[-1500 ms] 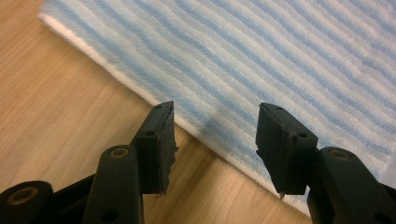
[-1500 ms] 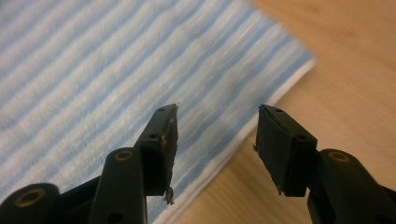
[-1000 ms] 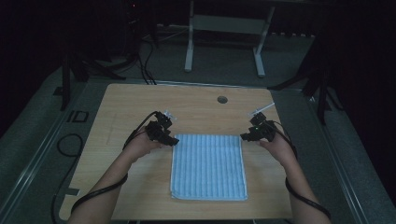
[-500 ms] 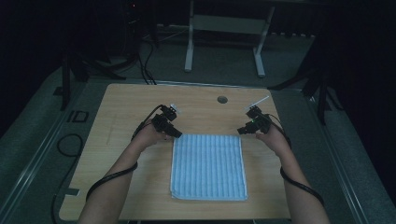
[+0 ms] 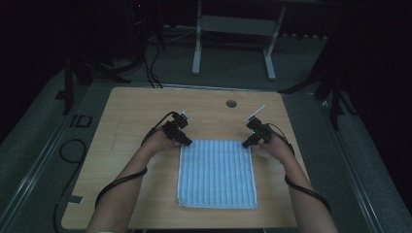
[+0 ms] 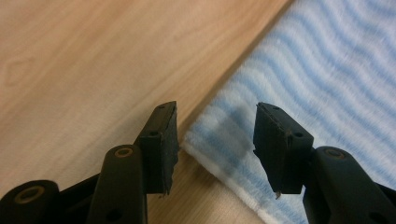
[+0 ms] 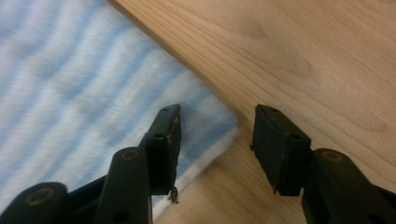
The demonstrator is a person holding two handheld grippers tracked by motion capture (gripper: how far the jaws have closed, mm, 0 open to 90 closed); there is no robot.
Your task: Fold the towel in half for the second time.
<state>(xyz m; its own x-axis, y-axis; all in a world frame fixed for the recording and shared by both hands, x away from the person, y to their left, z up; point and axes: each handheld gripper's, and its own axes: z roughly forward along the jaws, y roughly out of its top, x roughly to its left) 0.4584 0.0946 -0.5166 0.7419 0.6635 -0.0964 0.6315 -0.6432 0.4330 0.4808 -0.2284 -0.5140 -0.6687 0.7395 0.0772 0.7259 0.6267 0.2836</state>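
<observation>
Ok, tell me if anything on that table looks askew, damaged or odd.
Nothing stands out. The blue striped towel lies flat and square on the table, edges neat, no stains or tears visible. Each hand-held gripper, left and right, straddles a far corner with jaws apart.

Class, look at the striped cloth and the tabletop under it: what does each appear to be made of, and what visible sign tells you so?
Towel: likely soft terry or microfibre cloth, matte; fuzzy ribbed blue-and-white stripes and a fluffy edge. Table: light wood or wood-look laminate, smooth; grain lines and a knot mark show up close.
</observation>
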